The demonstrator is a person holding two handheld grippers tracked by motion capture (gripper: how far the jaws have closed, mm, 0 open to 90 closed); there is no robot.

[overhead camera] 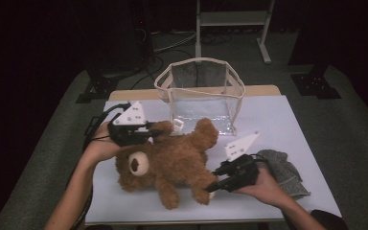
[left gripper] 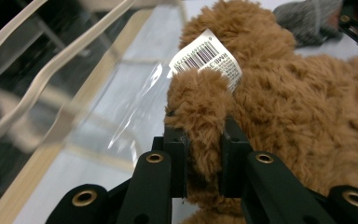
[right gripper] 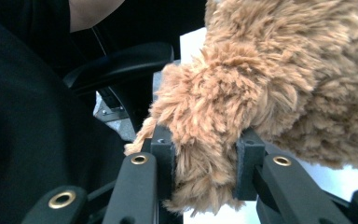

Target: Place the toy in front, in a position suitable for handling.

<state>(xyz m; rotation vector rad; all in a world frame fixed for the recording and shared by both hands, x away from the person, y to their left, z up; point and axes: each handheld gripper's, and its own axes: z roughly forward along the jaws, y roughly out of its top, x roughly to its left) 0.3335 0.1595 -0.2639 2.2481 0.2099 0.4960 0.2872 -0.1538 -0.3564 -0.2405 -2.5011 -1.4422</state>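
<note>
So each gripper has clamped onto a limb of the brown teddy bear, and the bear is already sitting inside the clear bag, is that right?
Not quite. Both the left gripper and the right gripper are clamped on limbs of the brown teddy bear, but the bear is not in the clear bag. The high view shows it lying on the table in front of the bag.

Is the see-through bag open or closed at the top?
Open. The clear bag stands upright behind the teddy bear, its cream-edged rim spread wide, with nothing visible inside.
</note>
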